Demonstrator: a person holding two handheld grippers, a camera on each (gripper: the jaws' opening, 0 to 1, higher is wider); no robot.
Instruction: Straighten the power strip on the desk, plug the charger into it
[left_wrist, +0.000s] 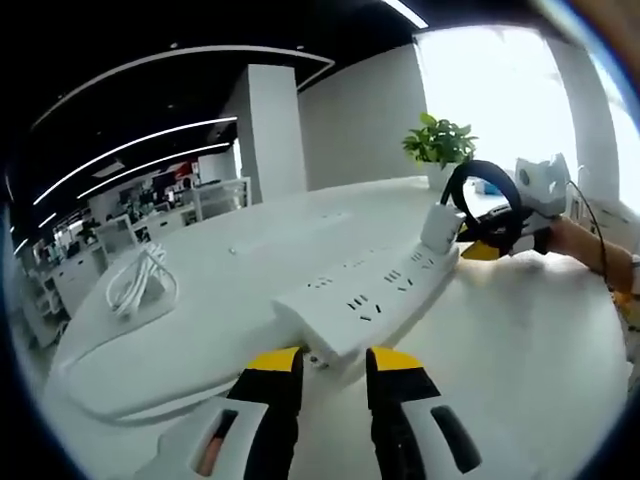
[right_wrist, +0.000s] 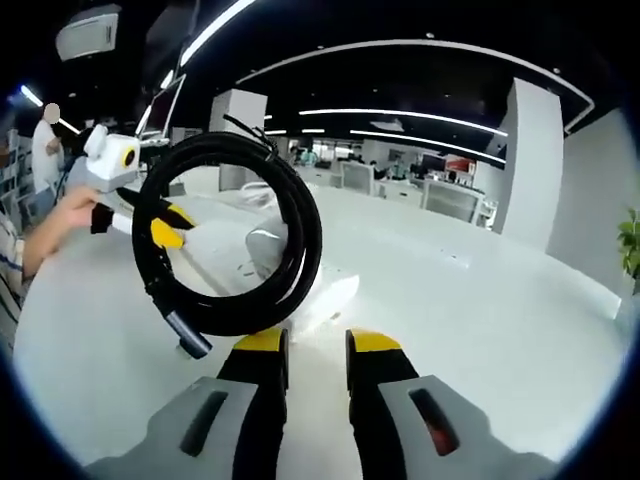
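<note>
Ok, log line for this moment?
left tool at power strip near end | right tool by charger, black cable coiled | plugged: unclear

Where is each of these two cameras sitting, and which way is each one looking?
Left gripper view: rides the left hand-held gripper, facing along the power strip toward the charger; a forearm shows at right.
Right gripper view: rides the right hand-held gripper, facing the coiled black cable; a person's hand shows at left.
Shared: the white desk, the cable coil, each other's gripper.
</note>
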